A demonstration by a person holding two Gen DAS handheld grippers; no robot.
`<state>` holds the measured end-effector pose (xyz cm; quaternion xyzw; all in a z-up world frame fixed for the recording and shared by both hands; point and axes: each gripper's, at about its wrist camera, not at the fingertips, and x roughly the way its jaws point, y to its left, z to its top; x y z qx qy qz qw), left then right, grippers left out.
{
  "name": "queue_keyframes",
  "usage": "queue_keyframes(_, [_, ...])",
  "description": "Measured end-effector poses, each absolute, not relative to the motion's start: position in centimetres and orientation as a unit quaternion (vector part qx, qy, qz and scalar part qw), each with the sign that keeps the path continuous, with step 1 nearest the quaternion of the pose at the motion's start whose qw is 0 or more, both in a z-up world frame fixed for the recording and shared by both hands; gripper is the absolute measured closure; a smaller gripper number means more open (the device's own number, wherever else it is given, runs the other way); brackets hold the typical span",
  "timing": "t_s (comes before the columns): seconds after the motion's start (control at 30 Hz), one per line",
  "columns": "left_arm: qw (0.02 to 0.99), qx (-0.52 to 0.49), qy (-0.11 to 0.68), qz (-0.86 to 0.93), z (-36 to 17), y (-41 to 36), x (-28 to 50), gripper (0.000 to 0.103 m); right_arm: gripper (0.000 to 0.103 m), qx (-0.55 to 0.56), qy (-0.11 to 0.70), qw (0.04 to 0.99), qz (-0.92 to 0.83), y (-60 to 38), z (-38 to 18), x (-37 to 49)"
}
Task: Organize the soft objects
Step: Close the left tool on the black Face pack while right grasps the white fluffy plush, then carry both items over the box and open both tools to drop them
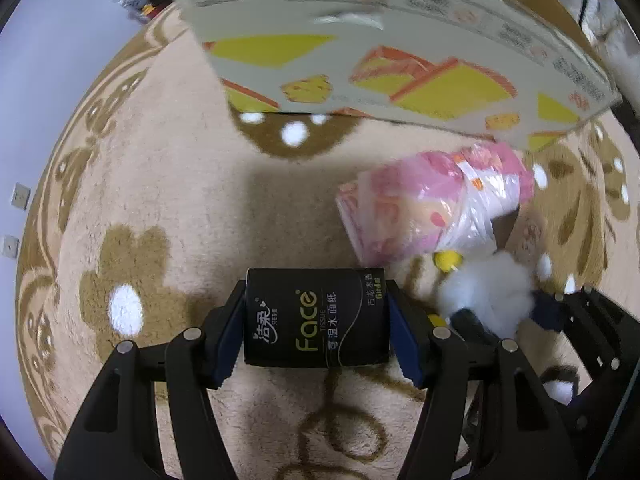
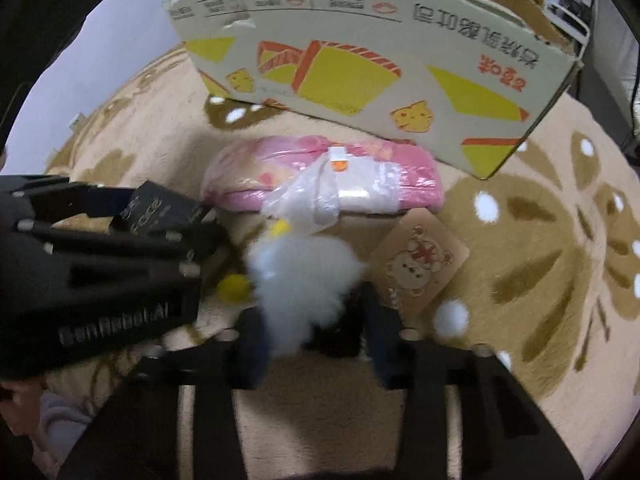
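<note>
My left gripper (image 1: 316, 320) is shut on a black "Face" tissue pack (image 1: 316, 318), held above the beige carpet; the pack also shows in the right wrist view (image 2: 156, 210). My right gripper (image 2: 316, 340) is shut on a white fluffy plush toy (image 2: 300, 280) with yellow parts; the toy also shows in the left wrist view (image 1: 486, 292). A pink plastic-wrapped soft pack (image 2: 320, 176) lies on the carpet just beyond both grippers, and shows in the left wrist view too (image 1: 432, 204). A cardboard box (image 2: 380, 60) with yellow and orange print stands behind it.
A small card with a bear picture (image 2: 420, 264) lies on the carpet right of the plush toy. The patterned beige-and-brown carpet (image 1: 160, 200) spreads to both sides. A pale wall (image 1: 60, 40) is at the far left. The left gripper's body (image 2: 100, 280) sits close to the right gripper's left side.
</note>
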<state>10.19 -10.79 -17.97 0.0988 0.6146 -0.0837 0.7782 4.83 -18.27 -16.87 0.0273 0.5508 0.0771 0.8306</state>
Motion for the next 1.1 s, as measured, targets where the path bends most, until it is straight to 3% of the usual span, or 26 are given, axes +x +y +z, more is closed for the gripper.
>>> queue_keyframes(0.4, [0.813,0.086,0.573,-0.054,-14.6,-6.9,10.5,0.040,0.067,0.097,0.470,0.877,0.039,-22.5,-12.8,4.2])
queue_keyframes(0.7, [0.869,0.037,0.490,-0.052,-9.5,-4.3,10.7,0.040,0.068,0.104,0.386,0.916,0.041,-23.9,-8.1,4.7])
queue_keyframes(1.1, [0.910,0.069,0.407,-0.044,-5.3,-4.1,12.9,0.040,0.067,0.112,0.281,0.953,0.024,-26.1,-2.8,5.2])
